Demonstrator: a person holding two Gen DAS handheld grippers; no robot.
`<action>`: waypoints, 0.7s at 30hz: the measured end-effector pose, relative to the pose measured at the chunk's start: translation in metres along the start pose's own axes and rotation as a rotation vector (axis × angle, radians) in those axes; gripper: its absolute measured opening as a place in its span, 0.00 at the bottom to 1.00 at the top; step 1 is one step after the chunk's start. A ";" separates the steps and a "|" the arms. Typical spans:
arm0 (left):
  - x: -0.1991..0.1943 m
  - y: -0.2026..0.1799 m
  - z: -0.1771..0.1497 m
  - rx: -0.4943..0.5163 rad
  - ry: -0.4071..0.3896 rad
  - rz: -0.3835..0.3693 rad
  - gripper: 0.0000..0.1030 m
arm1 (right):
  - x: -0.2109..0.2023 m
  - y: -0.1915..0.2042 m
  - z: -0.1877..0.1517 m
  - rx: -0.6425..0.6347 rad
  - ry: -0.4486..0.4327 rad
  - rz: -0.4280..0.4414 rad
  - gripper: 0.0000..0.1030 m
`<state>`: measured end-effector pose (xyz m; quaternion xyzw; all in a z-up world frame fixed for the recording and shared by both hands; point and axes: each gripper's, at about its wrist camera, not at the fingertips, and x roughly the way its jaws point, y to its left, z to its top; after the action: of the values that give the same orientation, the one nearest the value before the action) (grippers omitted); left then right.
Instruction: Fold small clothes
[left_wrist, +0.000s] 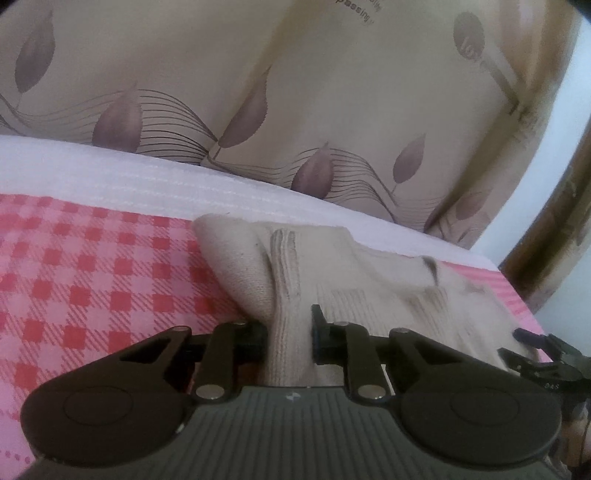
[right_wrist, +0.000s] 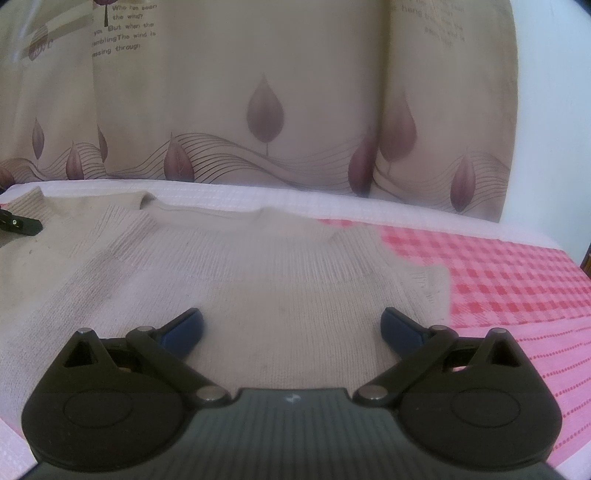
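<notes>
Closest in, the left tongs (left_wrist: 289, 334) are clamped on a bunched-up fold of the beige knit sweater (left_wrist: 332, 291), right at its left edge, so that bit is pulled into a ridge between the fingers. The right tongs (right_wrist: 291, 326) are spread wide, hanging over the sweater's (right_wrist: 240, 280) body with nothing pinched between them; can't tell if the blue pads (right_wrist: 184, 328) actually touch the knit. The sweater lies mostly flat on the red and pink checked bedcover (right_wrist: 498, 273), neckline pointing away. Off the sweater's right side, the checks are bare. Past the sweater's collar runs a white ribbed strip (right_wrist: 258, 197) of bedding, and behind that hangs a beige curtain (right_wrist: 266, 92) with purple leaves and some printed text.
</notes>
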<state>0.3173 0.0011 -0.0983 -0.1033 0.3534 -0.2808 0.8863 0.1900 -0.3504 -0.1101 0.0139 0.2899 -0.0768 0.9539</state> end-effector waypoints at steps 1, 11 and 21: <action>0.000 -0.003 0.002 -0.002 0.007 0.016 0.20 | 0.000 0.000 0.000 0.002 -0.003 -0.001 1.00; 0.002 -0.034 0.022 0.039 0.091 0.156 0.19 | -0.005 -0.006 -0.002 0.038 -0.040 -0.004 1.00; -0.002 -0.072 0.042 0.067 0.133 0.216 0.19 | -0.010 -0.007 -0.003 0.055 -0.071 0.003 1.00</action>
<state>0.3145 -0.0574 -0.0394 -0.0160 0.4109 -0.2014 0.8890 0.1791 -0.3562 -0.1068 0.0380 0.2537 -0.0839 0.9629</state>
